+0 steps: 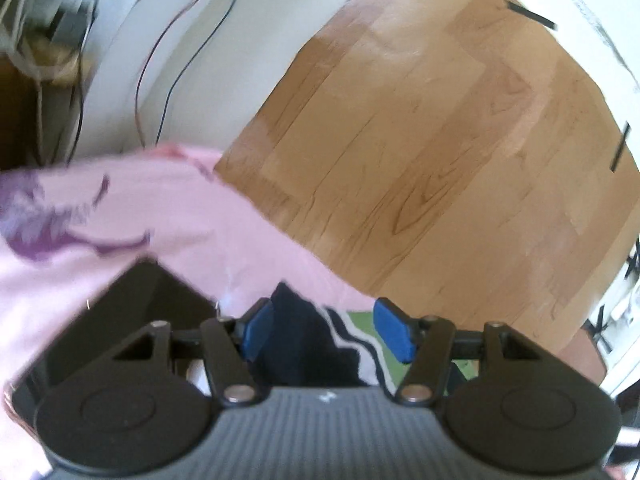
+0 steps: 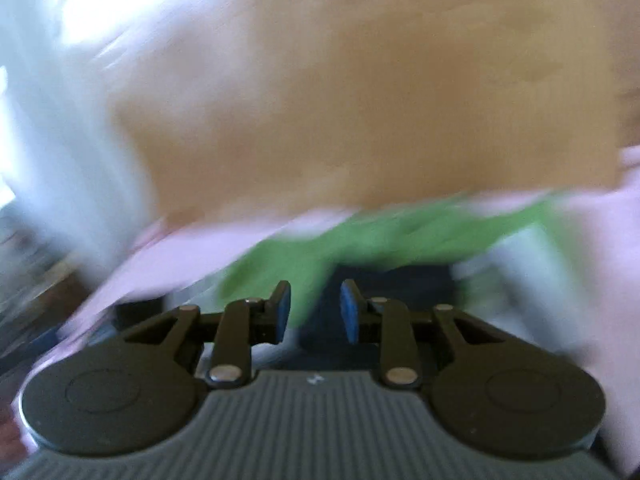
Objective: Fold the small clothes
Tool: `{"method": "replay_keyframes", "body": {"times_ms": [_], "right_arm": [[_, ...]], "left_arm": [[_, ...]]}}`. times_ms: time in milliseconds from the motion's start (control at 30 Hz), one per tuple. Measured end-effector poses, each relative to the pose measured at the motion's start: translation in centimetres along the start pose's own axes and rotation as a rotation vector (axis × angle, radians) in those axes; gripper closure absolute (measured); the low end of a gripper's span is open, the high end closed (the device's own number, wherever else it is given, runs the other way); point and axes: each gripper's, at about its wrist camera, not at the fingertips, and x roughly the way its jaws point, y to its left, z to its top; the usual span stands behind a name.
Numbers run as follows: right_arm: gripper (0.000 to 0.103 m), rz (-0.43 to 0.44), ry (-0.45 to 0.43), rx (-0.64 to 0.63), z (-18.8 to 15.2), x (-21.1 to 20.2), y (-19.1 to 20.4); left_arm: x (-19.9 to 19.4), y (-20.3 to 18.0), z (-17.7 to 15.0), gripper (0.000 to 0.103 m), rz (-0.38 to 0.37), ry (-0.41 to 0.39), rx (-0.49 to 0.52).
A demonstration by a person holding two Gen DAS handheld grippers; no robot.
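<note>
A pink garment with a purple print (image 1: 120, 216) lies over the near left part of the wooden table (image 1: 420, 140). My left gripper (image 1: 326, 330) is open, its blue pads (image 1: 394, 334) wide apart over a navy, white and green garment (image 1: 320, 344). The right wrist view is blurred. My right gripper (image 2: 315, 310) is open with a narrower gap above a green cloth (image 2: 360, 236) and a dark patch; pink cloth (image 2: 168, 256) lies to both sides. Neither gripper holds anything.
A white wall with hanging thin wires (image 1: 160, 60) stands beyond the table's left edge. Black tape marks (image 1: 530, 14) sit at the table's far right. Bare wood (image 2: 360, 100) fills the far half of the right view.
</note>
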Motion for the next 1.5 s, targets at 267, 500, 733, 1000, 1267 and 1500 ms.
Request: {"method": "replay_keyframes", "body": {"times_ms": [267,500,733,1000,1267,1500], "right_arm": [[0.074,0.161,0.239,-0.035,-3.6,7.9,7.3],[0.095,0.130,0.063,-0.175,2.8,4.3,6.6],[0.095,-0.112,-0.120,-0.108,10.5,-5.0,-4.5],[0.094,-0.133,-0.031,0.090,6.3,-4.4,-11.7],[0.094,-0.128,-0.009,0.214,6.0,-3.0,-13.7],[0.094,0.200,0.028,0.338,8.1,-1.9,-8.7]], "left_arm": [[-0.4,1.0,0.1,0.045,0.020,-0.007,0.015],[-0.3,0.8,0.0,0.043,0.017,0.000,0.040],[3.2,-3.0,0.1,0.043,0.001,0.126,0.103],[12.2,-13.5,-0.8,0.055,-0.107,0.274,0.299],[19.3,-14.5,-6.3,0.095,0.009,0.389,0.432],[16.9,-11.9,-2.7,0.091,-0.062,0.330,0.237]]}}
